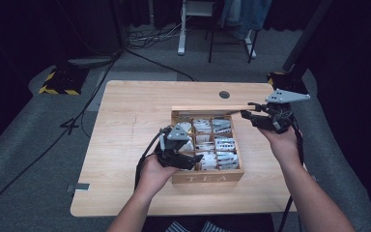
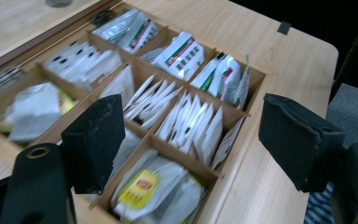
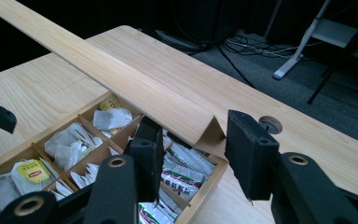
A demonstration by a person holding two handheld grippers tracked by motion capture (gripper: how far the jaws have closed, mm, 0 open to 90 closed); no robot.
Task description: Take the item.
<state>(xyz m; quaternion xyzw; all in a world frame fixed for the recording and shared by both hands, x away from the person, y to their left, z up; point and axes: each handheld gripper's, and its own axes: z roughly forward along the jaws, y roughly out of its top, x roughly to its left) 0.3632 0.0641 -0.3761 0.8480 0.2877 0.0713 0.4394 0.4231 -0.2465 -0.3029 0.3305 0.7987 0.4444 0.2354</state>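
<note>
On the pale wooden table (image 1: 125,121), your right gripper (image 3: 193,140) pinches the tea box (image 1: 207,176) lid (image 3: 121,74) corner; hold it steady. Your left gripper (image 2: 191,140), jaws wide and empty, hangs above the tea bags (image 2: 186,116): centre over one packet before closing.

My right gripper (image 3: 191,140) clamps the corner of the raised wooden lid (image 3: 121,79). Below it the tea box (image 3: 205,179) sits open on the table (image 3: 37,93), its compartments full of tea bags (image 3: 70,147).
</note>
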